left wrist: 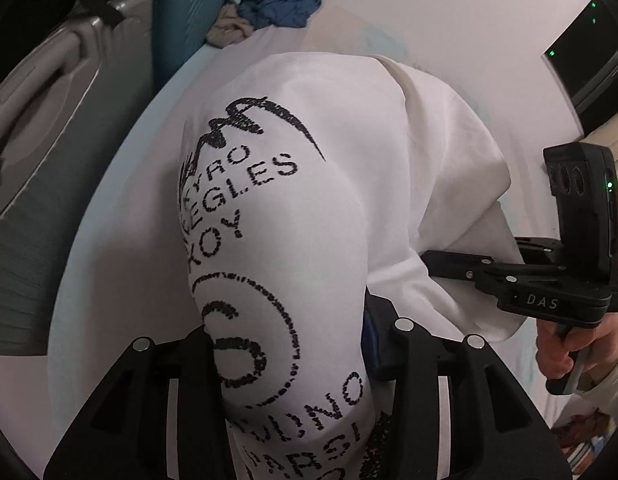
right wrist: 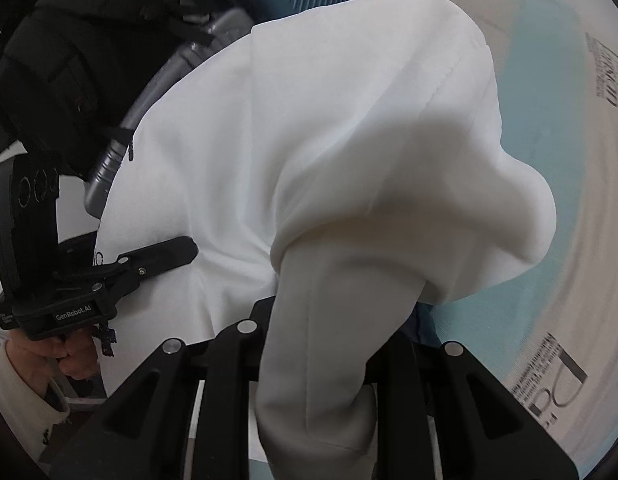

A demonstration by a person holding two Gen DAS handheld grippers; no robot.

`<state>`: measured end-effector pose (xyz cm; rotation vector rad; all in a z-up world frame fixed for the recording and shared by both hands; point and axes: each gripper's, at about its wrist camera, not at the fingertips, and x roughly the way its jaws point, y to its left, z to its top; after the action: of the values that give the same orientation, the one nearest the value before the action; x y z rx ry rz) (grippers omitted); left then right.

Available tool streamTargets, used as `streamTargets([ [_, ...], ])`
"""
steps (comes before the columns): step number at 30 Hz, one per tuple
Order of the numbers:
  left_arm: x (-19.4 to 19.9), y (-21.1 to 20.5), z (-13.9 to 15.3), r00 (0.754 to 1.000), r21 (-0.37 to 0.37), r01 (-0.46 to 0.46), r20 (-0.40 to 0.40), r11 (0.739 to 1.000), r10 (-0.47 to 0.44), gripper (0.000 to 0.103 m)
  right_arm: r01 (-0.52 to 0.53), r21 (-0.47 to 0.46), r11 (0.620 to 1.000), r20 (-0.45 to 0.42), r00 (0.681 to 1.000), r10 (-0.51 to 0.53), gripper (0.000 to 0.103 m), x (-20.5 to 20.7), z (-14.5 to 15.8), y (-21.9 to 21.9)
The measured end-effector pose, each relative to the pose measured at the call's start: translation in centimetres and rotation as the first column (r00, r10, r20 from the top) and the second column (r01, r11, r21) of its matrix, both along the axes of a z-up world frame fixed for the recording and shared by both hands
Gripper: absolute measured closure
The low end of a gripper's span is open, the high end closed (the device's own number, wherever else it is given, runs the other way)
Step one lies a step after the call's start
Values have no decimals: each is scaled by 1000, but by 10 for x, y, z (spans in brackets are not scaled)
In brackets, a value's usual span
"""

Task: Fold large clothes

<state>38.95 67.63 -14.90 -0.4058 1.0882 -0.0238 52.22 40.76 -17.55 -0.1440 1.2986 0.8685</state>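
A large white garment (left wrist: 309, 208) with black printed lettering hangs bunched between both grippers, above a pale surface. My left gripper (left wrist: 293, 344) is shut on a printed fold of it; the cloth covers the fingertips. My right gripper (right wrist: 321, 320) is shut on a plain white fold of the same garment (right wrist: 329, 140), which drapes over its fingers. In the left wrist view the right gripper (left wrist: 441, 260) reaches into the cloth from the right. In the right wrist view the left gripper (right wrist: 181, 250) grips the cloth at the left.
A grey suitcase (left wrist: 57, 128) stands at the left beside a teal ribbed object (left wrist: 189, 20). Blue and beige clothes (left wrist: 277, 0) are piled at the back. A black bag (right wrist: 69, 60) sits at the upper left. The pale bed surface (right wrist: 569, 200) carries blue patches and print.
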Motion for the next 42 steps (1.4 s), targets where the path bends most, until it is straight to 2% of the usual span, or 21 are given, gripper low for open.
streamTargets([
  [5, -6, -1, -24, 999, 69, -35, -30, 997, 37, 48, 2, -29, 1000, 33, 999, -1, 82, -11, -16, 12],
  [11, -9, -10, -34, 991, 154, -115, -46, 981, 124, 31, 11, -63, 998, 71, 997, -6, 74, -13, -27, 16],
  [12, -10, -11, -37, 988, 161, -133, -52, 978, 143, 27, 15, -68, 998, 68, 998, -10, 73, -12, -30, 13],
  [13, -12, -11, -40, 984, 167, -156, -59, 974, 168, 18, 13, -73, 997, 69, 998, -8, 71, -14, -33, 13],
  [14, -11, -11, -42, 980, 175, -176, -63, 969, 189, 14, 12, -84, 996, 81, 997, -6, 68, -15, -35, 13],
  [17, -19, -10, -42, 966, 170, -240, -57, 956, 252, 6, 33, -103, 994, 111, 994, -21, 48, -17, -29, 4],
  [18, -21, -11, -40, 964, 174, -248, -50, 953, 260, 5, 43, -104, 994, 117, 993, -31, 37, -18, -26, 0],
  [20, -29, -16, -28, 957, 197, -276, -29, 941, 287, 5, 66, -93, 994, 134, 990, -53, 27, -21, -16, -16],
  [22, -40, -22, -13, 948, 221, -308, -12, 925, 318, 6, 68, -75, 995, 144, 988, -57, 26, -25, -6, -29],
  [24, -54, -32, 2, 938, 254, -337, 5, 907, 347, 6, 85, -60, 995, 182, 981, -73, 17, -33, 9, -44],
  [26, -64, -43, 14, 936, 269, -343, 16, 900, 352, 6, 95, -41, 995, 217, 973, -84, 16, -41, 22, -57],
  [28, -76, -55, 25, 933, 284, -351, 23, 892, 359, 6, 110, -25, 994, 253, 962, -100, 9, -52, 39, -68],
  [30, -86, -63, 34, 930, 260, -361, 31, 896, 365, 6, 128, 0, 992, 285, 951, -123, 8, -65, 60, -79],
  [32, -102, -75, 50, 917, 245, -396, 51, 885, 396, 6, 132, 20, 991, 328, 935, -132, 8, -82, 84, -87],
  [35, -125, -97, 72, 898, 255, -438, 83, 862, 432, 6, 137, 69, 988, 379, 913, -153, 8, -107, 114, -86],
  [36, -127, -103, 77, 894, 259, -446, 87, 857, 439, 6, 139, 68, 988, 411, 899, -154, 8, -121, 125, -95],
  [37, -140, -116, 86, 890, 262, -456, 99, 851, 446, 6, 145, 50, 988, 429, 890, -152, 7, -130, 128, -80],
  [39, -158, -139, 98, 883, 280, -468, 118, 838, 454, 6, 153, 30, 988, 462, 874, -149, 8, -153, 141, -95],
  [42, -187, -180, 118, 880, 306, -475, 153, 825, 450, 6, 132, 59, 989, 509, 849, -144, 7, -189, 160, -113],
])
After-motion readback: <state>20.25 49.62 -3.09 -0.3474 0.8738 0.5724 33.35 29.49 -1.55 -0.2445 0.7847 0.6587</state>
